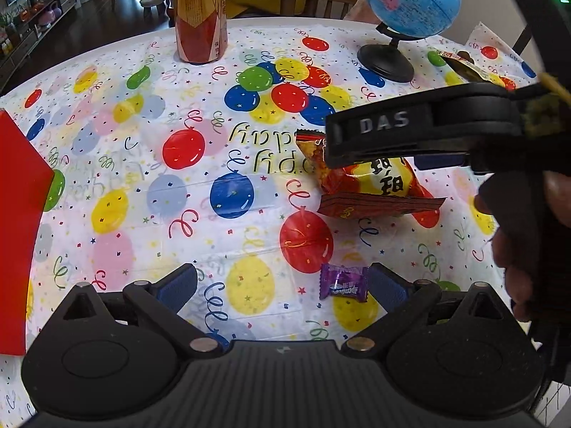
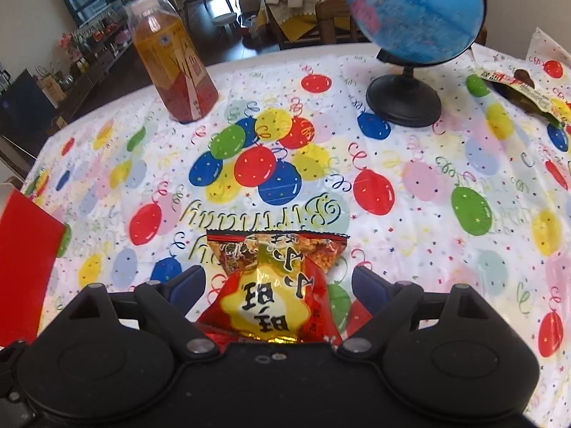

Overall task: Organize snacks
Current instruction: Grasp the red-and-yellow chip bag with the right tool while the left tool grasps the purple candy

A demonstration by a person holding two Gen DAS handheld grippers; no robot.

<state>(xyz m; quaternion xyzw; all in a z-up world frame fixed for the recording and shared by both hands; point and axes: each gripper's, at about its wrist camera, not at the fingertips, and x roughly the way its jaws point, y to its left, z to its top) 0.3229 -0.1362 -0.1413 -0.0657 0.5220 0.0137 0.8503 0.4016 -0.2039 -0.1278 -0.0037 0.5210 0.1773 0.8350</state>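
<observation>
Your right gripper (image 2: pixel 276 285) stands with its fingers spread on either side of the red-and-yellow snack bag (image 2: pixel 274 285), which lies flat on the balloon tablecloth (image 2: pixel 410 185); the pads look clear of the foil, so nothing is gripped yet. If you close here, the puffed, slippery bag may squirt forward or crumple, and a pinch on the loose edge alone could let it slide out on the lift. Your left gripper (image 1: pixel 282 285) is likewise open and empty, with the purple candy (image 1: pixel 343 281) just beside its right finger; a careless nudge could flick it away. The tea bottle (image 2: pixel 171 67) and globe (image 2: pixel 410 46) stand well back; the red box (image 1: pixel 18 221) sits at the left edge, with nothing blocking the way.
</observation>
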